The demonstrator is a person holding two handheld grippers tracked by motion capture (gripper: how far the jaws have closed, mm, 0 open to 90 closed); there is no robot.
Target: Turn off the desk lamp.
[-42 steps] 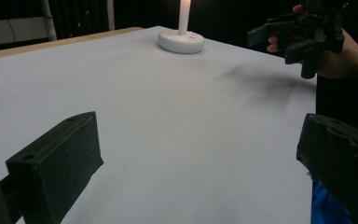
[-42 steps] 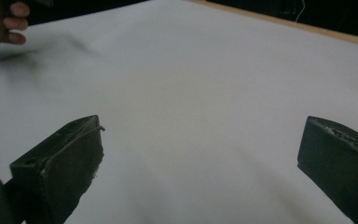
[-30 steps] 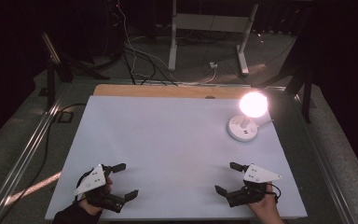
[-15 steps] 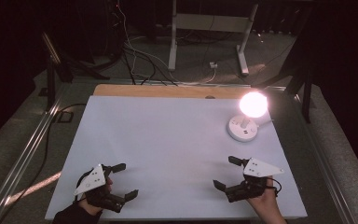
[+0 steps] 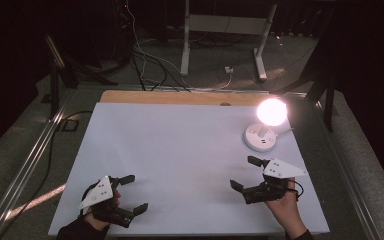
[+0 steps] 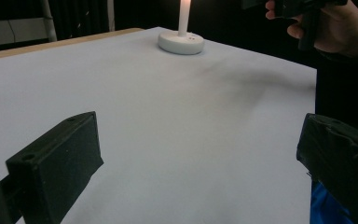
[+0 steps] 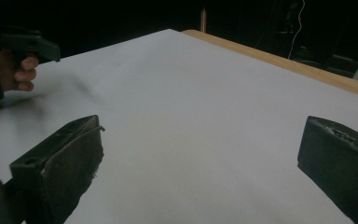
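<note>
High view: the right gripper (image 5: pixel 244 172) has crept forward and slightly left since a second ago, jaws wide, holding nothing; the left gripper (image 5: pixel 132 192) is unmoved, jaws equally wide. Beyond the right gripper, a lit lamp (image 5: pixel 264 126) stands on the white table (image 5: pixel 180 150).

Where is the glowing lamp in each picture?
High view: the lamp stands at the far right of the white table, its round bulb lit above a round white base.
Left gripper view: its white base and bright stem show at top centre; the bulb is cut off.
Right gripper view: the lamp is not in it.
Shared landmark: the wooden strip along the table's far edge.
</note>
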